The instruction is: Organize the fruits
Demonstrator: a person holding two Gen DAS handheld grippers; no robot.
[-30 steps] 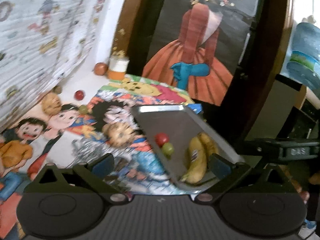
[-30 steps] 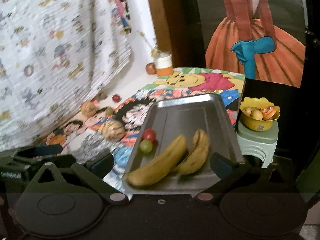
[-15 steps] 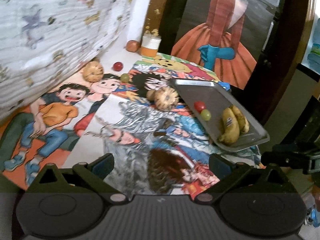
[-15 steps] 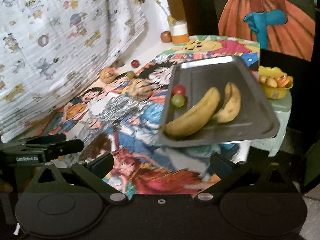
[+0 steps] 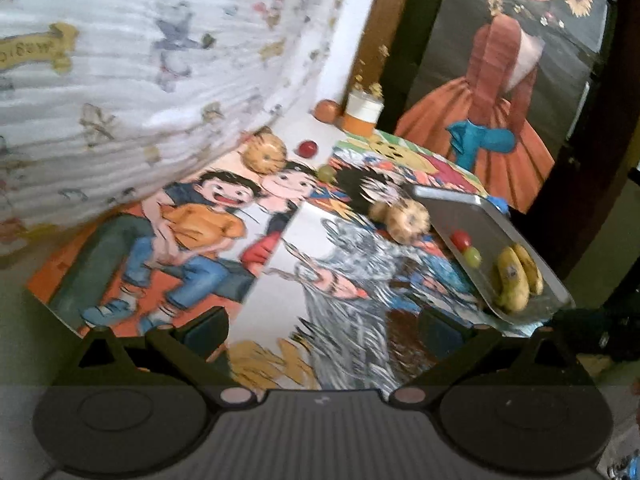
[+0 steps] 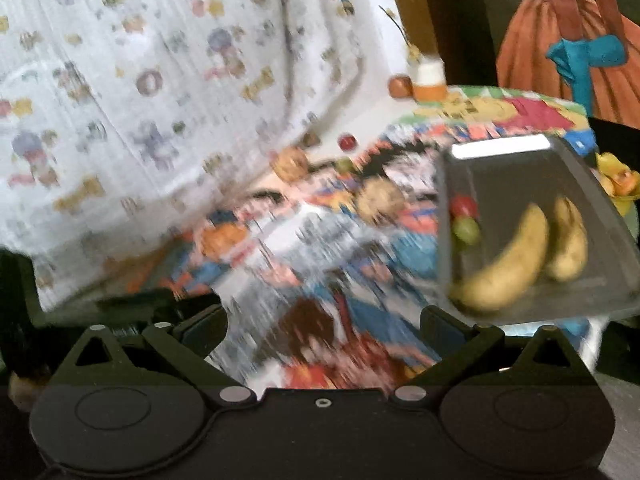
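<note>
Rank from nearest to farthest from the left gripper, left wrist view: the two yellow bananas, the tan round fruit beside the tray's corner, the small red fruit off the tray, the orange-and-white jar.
1. Two yellow bananas, on the metal tray, right.
2. Tan round fruit, beside the tray's left corner.
3. Small red fruit, on the white strip, left of centre.
4. Orange-and-white jar, at the back.

Ranked from the left gripper.
</note>
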